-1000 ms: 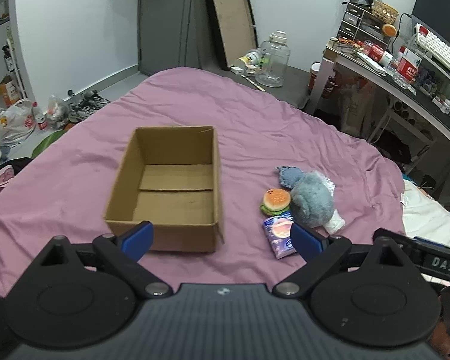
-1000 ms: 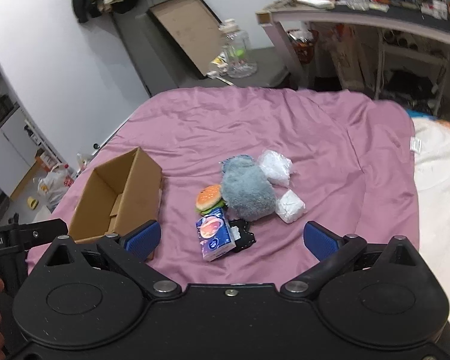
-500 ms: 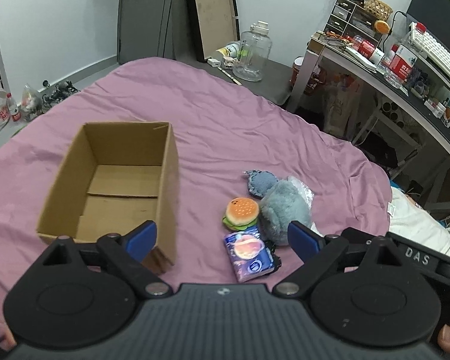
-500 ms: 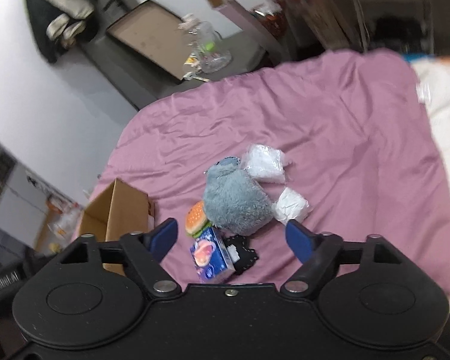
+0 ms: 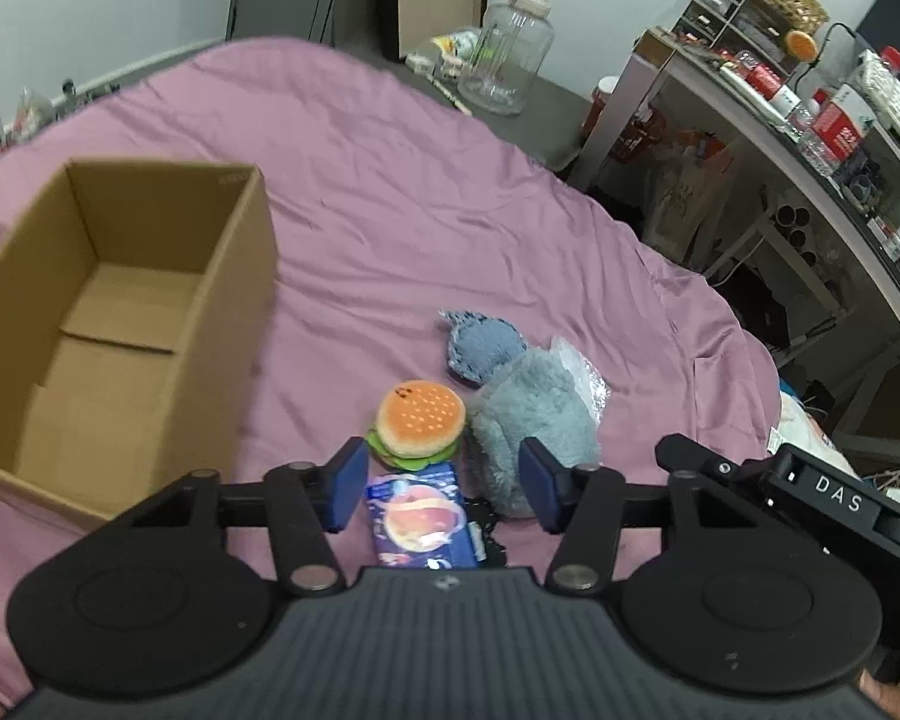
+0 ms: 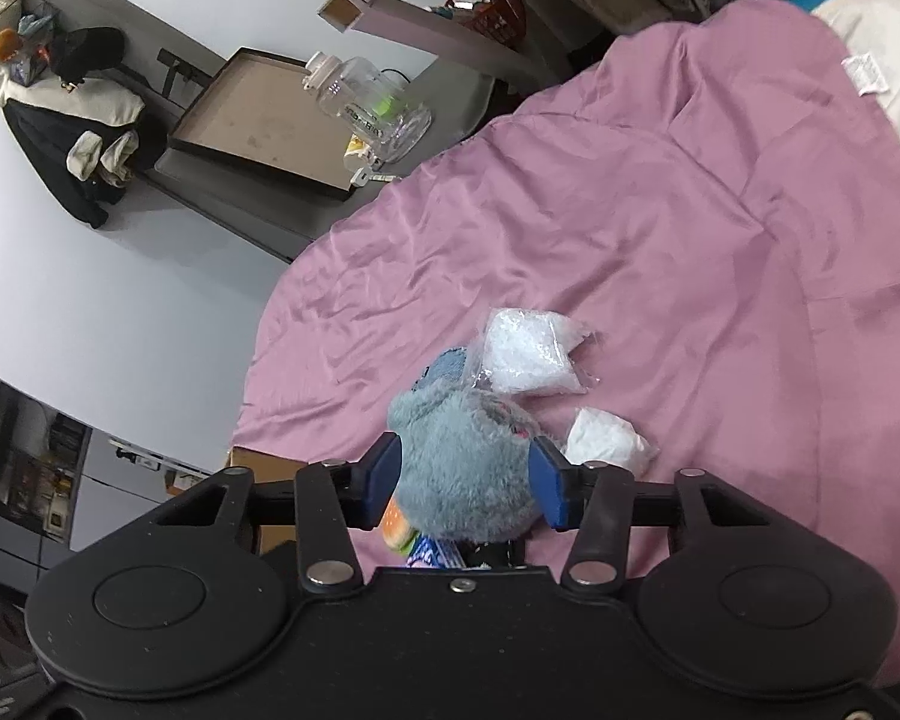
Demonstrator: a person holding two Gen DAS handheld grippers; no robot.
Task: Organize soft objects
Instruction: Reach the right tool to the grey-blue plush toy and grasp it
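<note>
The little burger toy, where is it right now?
In the left wrist view the burger toy lies on the pink bedspread, right of the cardboard box, against the grey plush toy.

fuzzy plush toy point(image 6: 468, 468) — matt cardboard box point(image 5: 120, 312)

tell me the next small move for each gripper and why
Probably finish closing, then lift toward the cardboard box. The right gripper is closing with the grey plush between its pads; the left gripper, also closing, frames the tissue pack just below the burger toy. Neither looks firmly gripped yet.
</note>
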